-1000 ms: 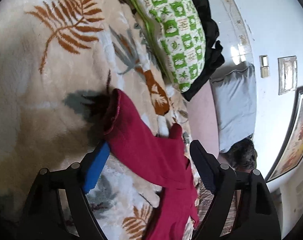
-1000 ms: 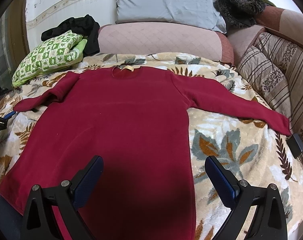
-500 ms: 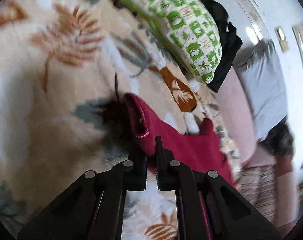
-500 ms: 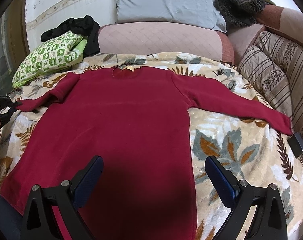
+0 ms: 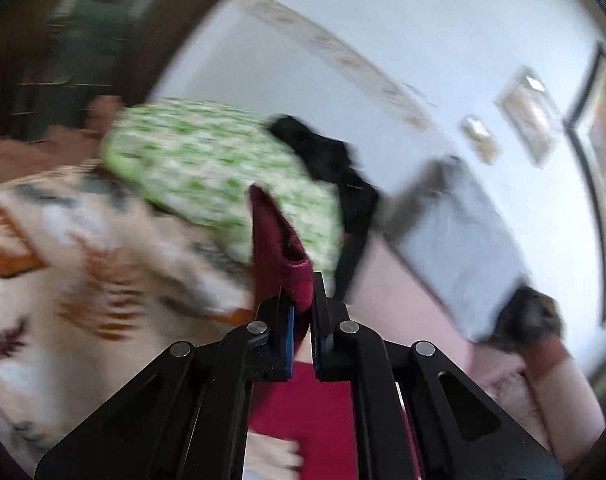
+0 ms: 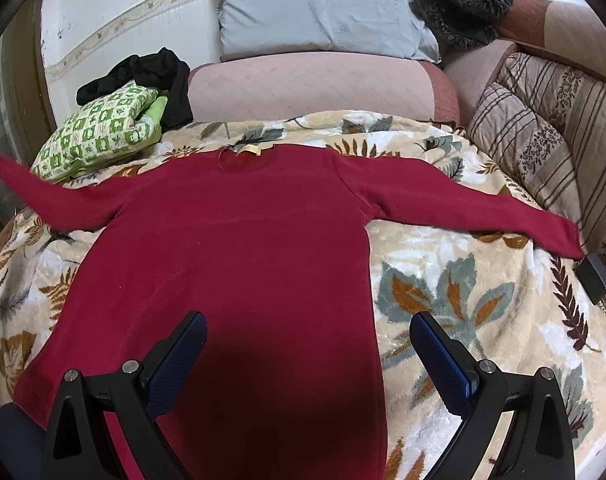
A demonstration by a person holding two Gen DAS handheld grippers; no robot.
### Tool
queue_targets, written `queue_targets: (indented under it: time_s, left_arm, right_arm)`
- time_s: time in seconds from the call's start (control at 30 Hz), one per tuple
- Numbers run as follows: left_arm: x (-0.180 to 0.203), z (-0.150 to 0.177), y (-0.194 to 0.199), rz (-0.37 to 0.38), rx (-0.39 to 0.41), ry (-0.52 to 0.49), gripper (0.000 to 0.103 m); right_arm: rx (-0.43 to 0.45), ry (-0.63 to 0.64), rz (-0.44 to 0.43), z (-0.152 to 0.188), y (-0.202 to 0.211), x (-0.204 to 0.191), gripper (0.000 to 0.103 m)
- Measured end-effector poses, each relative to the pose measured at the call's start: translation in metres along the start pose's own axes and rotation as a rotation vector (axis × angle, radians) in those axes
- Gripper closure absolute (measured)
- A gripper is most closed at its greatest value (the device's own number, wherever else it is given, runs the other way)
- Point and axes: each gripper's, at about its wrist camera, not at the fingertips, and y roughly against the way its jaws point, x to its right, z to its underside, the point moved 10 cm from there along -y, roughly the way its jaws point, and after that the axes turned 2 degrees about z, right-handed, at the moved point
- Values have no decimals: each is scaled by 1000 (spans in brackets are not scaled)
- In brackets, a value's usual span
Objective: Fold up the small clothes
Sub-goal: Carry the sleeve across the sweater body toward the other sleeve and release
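On the floral blanket [image 6: 443, 264] the red long-sleeved top [image 6: 239, 240] lies face up, body flat, neck label toward twelve o'clock; no fold has been laid yet, so the task stands at its first step. At nine o'clock in the right wrist view the left sleeve [image 6: 43, 192] is raised off the blanket, its cuff carried toward the frame edge in front of the green patterned pillow [image 6: 99, 136]. The left gripper [image 5: 301, 300] is clamped on that cuff [image 5: 287, 256], red fabric pinched between its pads; this view is badly blurred, so how deep the bite goes is uncertain. Toward six o'clock the right gripper [image 6: 307, 344] hovers over the lower body with jaws wide apart and nothing between them. At three o'clock the right sleeve [image 6: 483, 212] lies fully extended and untouched.

Outstanding: both sleeves to be folded inward, then the body folded.

Against the earlier frames: the left jaws stood open astride the flat sleeve, have since closed on the cuff, and the sleeve has been lifted. Right gripper and right sleeve are unchanged.
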Motion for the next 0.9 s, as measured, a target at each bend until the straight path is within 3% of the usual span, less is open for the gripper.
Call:
queue_targets:
  time_s: [0.13, 0.23, 0.3, 0.43, 0.57, 0.67, 0.83, 0.9]
  left_arm:
    - [80, 39, -31, 158, -122, -70, 98]
    - [152, 91, -58, 267, -213, -138, 98]
    - [202, 136, -78, 318, -260, -197, 98]
    - [260, 237, -119, 368, -399, -232, 98]
    - [281, 345, -162, 338, -566, -300, 98]
    - [279, 394, -179, 316, -650, -328, 98]
    - [263, 430, -187, 286, -714, -362, 98]
    - [255, 438, -188, 296, -759, -349, 82]
  right_arm:
    - [3, -12, -6, 0, 1, 3, 2]
    - [5, -33, -10, -1, 3, 7, 2]
    - [2, -49, -11, -1, 3, 10, 2]
    - [-12, -91, -20, 1, 0, 18, 2]
    - [-24, -119, -20, 3, -1, 25, 2]
    - [-32, -128, -17, 5, -1, 29, 2]
    - [-44, -154, -9, 8, -1, 41, 2]
    - [-53, -182, -13, 9, -2, 47, 2]
